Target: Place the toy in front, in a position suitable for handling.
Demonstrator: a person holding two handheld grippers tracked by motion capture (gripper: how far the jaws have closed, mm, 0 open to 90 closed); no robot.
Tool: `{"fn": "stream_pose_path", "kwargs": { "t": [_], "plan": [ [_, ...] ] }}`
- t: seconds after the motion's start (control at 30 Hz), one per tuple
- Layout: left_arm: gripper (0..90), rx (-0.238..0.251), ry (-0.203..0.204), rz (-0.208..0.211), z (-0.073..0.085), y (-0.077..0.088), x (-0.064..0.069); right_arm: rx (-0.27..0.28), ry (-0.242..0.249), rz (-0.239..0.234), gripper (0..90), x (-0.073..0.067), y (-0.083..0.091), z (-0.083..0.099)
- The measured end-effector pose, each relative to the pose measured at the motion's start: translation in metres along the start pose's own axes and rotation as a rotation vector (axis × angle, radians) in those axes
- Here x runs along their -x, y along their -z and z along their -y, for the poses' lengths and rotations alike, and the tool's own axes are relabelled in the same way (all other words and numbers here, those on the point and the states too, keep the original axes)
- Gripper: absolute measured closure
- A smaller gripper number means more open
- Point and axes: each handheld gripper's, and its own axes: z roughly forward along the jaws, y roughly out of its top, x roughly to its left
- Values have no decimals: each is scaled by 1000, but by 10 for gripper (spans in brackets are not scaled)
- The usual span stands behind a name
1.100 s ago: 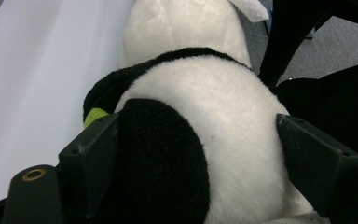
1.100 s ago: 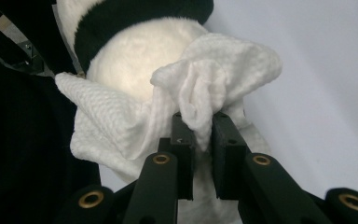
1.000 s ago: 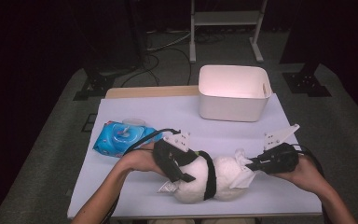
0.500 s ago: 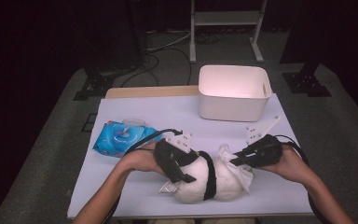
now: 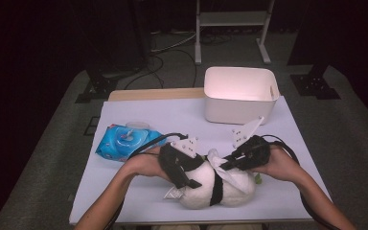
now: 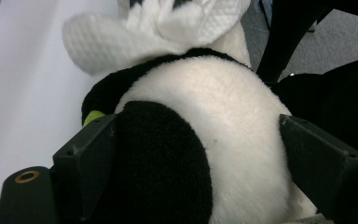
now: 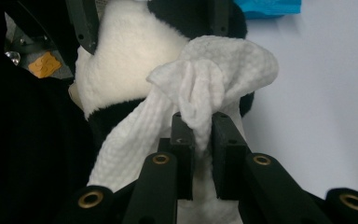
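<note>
From above, we see our left gripper (image 5: 184,165) clamped wide around the plush panda (image 5: 218,187) lying at the counter's (image 5: 139,115) near edge, with our right gripper (image 5: 230,163) pinching a white wipe (image 5: 230,175) against it. The left gripper view shows the fingers (image 6: 86,158) pressing the panda's sides. In the right gripper view, the fingers (image 7: 184,140) stand nearly closed on the bunched wipe.

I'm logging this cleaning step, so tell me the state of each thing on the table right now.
Plush panda: lying on the table, clamped across its body.
White wipe: bunched, pinched, draped on the panda.
Left hand-held gripper: closed wide around the panda.
Right hand-held gripper: shut on the wipe.
White bin: upright, looks empty.
Blue wipes pack: lying flat, untouched.
</note>
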Motion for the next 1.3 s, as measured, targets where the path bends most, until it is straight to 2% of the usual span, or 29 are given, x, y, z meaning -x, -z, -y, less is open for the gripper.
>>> {"fn": "stream_pose_path", "kwargs": {
  "t": [0.13, 0.17, 0.37, 0.6, 0.7, 0.87, 1.13, 1.3],
  "plan": [
    [147, 5, 7, 2, 1, 0, 0, 19, -28, 15, 797, 0, 10, 11],
    [147, 5, 6, 3, 1, 0, 0, 34, -40, 31, 796, 0, 18, 21],
    [147, 11, 13, 7, 3, 1, -2, 56, -102, 62, 796, -1, 33, 51],
    [147, 8, 17, 6, 4, 2, -3, 65, -175, 74, 796, 0, 36, 82],
    [146, 9, 19, 5, 3, 1, -3, 65, -190, 74, 796, 2, 36, 90],
    [141, 2, 7, 2, 1, 1, -2, 56, -168, 78, 796, 0, 38, 80],
    [117, 8, 6, -11, -2, -1, -2, 40, -68, 58, 795, -2, 28, 36],
    [112, 12, 9, -17, -3, -1, -2, 15, -16, 35, 796, -3, 14, 13]
  ]
}}
